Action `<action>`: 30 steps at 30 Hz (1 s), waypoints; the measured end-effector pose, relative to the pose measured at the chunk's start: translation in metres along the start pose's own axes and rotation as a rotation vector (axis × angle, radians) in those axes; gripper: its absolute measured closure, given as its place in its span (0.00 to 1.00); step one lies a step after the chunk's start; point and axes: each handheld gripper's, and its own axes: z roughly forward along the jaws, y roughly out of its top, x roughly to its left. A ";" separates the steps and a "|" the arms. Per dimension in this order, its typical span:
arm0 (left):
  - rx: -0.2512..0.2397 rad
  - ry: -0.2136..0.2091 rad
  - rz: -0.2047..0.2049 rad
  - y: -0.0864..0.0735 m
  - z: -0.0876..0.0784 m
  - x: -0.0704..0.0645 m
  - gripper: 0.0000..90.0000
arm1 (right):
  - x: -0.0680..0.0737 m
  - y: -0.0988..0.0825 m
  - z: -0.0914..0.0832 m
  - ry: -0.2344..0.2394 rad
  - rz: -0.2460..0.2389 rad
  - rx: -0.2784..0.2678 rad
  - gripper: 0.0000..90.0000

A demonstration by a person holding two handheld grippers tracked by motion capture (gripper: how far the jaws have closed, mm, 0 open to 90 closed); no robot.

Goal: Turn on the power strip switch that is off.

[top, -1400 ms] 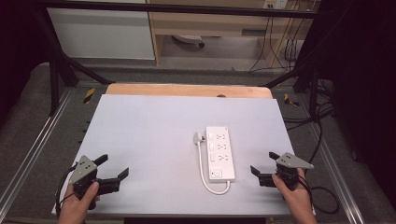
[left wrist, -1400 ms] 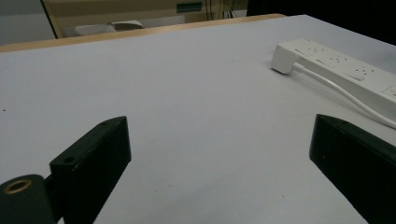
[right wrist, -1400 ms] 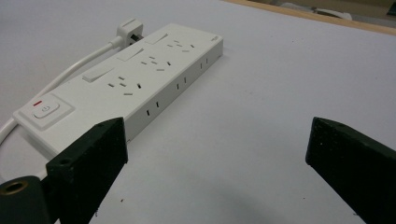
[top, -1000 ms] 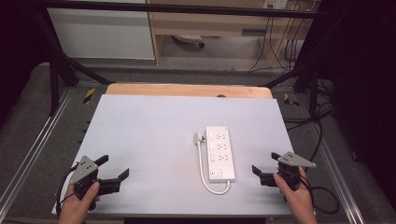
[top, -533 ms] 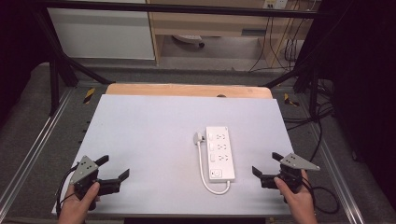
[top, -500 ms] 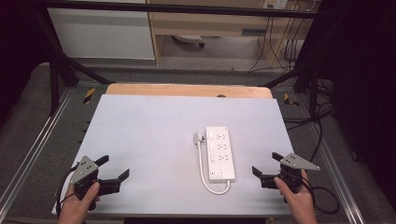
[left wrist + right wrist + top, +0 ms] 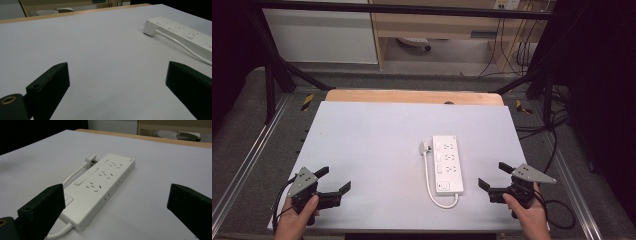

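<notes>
we're holding the right claw [image 7: 496,176] wide apart near the power strip [image 7: 448,163], touching nothing, left claw [image 7: 333,180] gaping too, both barely budging since before, hovering over the counter [image 7: 377,135]

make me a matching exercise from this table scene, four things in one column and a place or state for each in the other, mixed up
Things:
1. power strip
2. plug
3. left gripper
4. right gripper

Places or states:
A. open, at the table's near left corner
B. lying flat, right of the table's middle
C. open, just right of the strip's near end
D. lying beside the strip's far left corner

Pairs: 1-B, 2-D, 3-A, 4-C
</notes>
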 end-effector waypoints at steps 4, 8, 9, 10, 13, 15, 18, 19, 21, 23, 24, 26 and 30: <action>0.004 0.002 -0.001 -0.001 0.000 0.001 0.06 | 0.005 0.009 -0.003 -0.005 0.000 -0.015 0.02; 0.007 0.003 -0.006 -0.001 0.001 0.001 0.06 | 0.012 0.020 -0.001 0.006 -0.022 -0.016 0.02; 0.009 0.004 -0.005 -0.001 0.001 0.001 0.06 | 0.013 0.022 -0.001 0.012 -0.032 -0.014 0.02; 0.009 0.004 -0.005 -0.001 0.001 0.001 0.06 | 0.015 0.025 0.000 0.018 -0.042 -0.012 0.02; 0.010 0.009 -0.009 -0.002 0.000 0.001 0.06 | 0.020 0.034 0.004 0.037 -0.054 -0.013 0.02; 0.008 0.009 -0.010 -0.002 0.000 0.002 0.06 | 0.022 0.039 0.008 0.046 -0.063 -0.010 0.02; 0.009 0.008 -0.009 -0.002 0.000 0.002 0.06 | 0.024 0.046 0.014 0.060 -0.061 -0.014 0.02; 0.009 0.008 -0.008 -0.002 0.000 0.002 0.06 | 0.024 0.046 0.014 0.060 -0.061 -0.014 0.02; 0.008 0.008 -0.008 -0.002 0.000 0.001 0.06 | 0.026 0.050 0.020 0.063 -0.067 -0.010 0.02; 0.008 0.008 -0.008 -0.002 0.000 0.001 0.06 | 0.028 0.053 0.022 0.072 -0.064 -0.011 0.02; 0.009 0.008 -0.007 -0.002 0.000 0.001 0.06 | 0.028 0.054 0.023 0.074 -0.061 -0.012 0.03; 0.012 0.008 -0.009 -0.002 0.000 0.001 0.06 | 0.028 0.056 0.024 0.075 -0.057 -0.016 0.03; 0.014 0.007 -0.004 -0.002 0.001 0.001 0.06 | 0.028 0.060 0.026 0.071 -0.050 -0.021 0.05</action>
